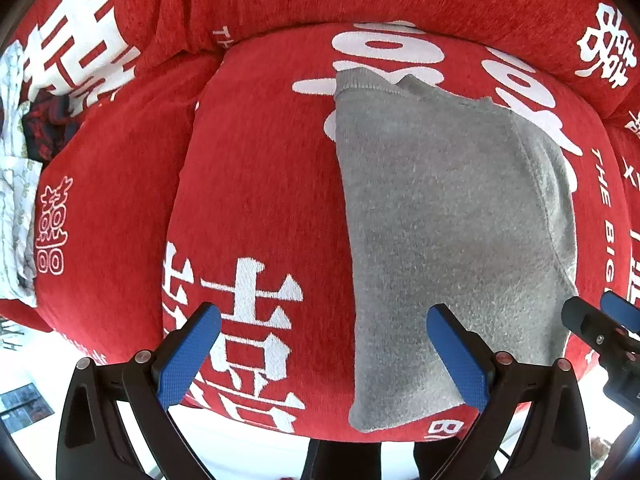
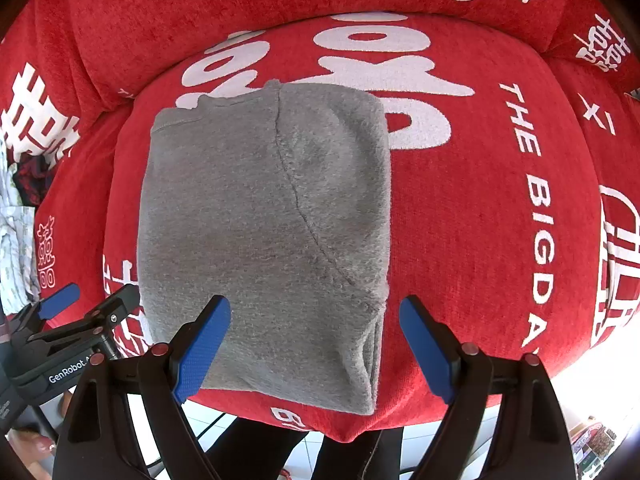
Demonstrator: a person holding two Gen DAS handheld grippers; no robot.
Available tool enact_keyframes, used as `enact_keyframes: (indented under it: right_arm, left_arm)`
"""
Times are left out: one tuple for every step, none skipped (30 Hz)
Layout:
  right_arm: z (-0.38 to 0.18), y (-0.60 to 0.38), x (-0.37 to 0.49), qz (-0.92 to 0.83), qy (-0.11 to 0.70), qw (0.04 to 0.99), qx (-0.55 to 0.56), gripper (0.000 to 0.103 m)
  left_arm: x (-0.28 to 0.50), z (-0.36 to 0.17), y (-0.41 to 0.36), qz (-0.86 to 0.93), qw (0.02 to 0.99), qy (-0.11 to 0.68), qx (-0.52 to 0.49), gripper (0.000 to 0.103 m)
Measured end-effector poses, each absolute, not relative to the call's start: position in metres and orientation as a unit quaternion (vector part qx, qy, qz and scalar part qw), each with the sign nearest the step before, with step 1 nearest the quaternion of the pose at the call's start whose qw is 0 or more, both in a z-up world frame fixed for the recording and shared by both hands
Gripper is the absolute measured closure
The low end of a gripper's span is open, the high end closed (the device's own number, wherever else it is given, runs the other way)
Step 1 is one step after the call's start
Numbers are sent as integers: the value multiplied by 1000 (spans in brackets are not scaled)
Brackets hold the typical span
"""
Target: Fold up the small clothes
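A grey fleece garment (image 1: 448, 216) lies folded into a tall rectangle on a red sofa cushion (image 1: 256, 184). It fills the middle of the right wrist view (image 2: 264, 224), with a curved seam across it. My left gripper (image 1: 324, 320) is open and empty, above the garment's near left edge. My right gripper (image 2: 316, 316) is open and empty, above the garment's near right corner. The right gripper shows at the right edge of the left wrist view (image 1: 600, 320). The left gripper shows at the lower left of the right wrist view (image 2: 80, 312).
The sofa cover is red with large white characters and letters. A pile of other clothes, white patterned (image 1: 16, 184) and dark red (image 1: 48, 124), lies on the left seat. The sofa backrest (image 2: 280, 8) rises behind. White floor tiles (image 2: 592, 396) show below the cushion's front edge.
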State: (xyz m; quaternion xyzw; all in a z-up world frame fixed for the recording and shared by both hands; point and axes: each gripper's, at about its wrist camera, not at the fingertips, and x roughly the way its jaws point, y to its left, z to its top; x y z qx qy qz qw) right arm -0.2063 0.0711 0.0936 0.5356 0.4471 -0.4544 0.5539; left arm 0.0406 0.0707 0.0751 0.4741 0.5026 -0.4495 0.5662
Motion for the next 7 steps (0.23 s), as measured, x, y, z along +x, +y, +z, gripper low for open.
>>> enact_keyframes:
  right_arm:
    - [93, 71, -207, -454, 448, 554, 535, 14]
    - [93, 70, -206, -454, 448, 554, 535, 14]
    - [93, 71, -207, -454, 448, 554, 535, 14]
    - [93, 70, -206, -454, 447, 554, 535, 14]
    - [93, 71, -206, -455, 447, 553, 536, 14]
    - [93, 71, -205, -455, 447, 553, 536, 14]
    - [93, 71, -205, -455, 446, 553, 537, 14]
  left_arm:
    - [40, 76, 71, -451, 567, 500, 474, 0]
    - [40, 76, 70, -452, 568, 499, 474, 0]
    - [39, 77, 70, -452, 568, 499, 474, 0]
    - [39, 77, 70, -453, 568, 499, 473, 0]
    - [39, 78, 70, -453, 568, 499, 473, 0]
    - [39, 78, 70, -453, 568, 498, 473, 0]
    - [39, 78, 70, -454, 567, 499, 473, 0]
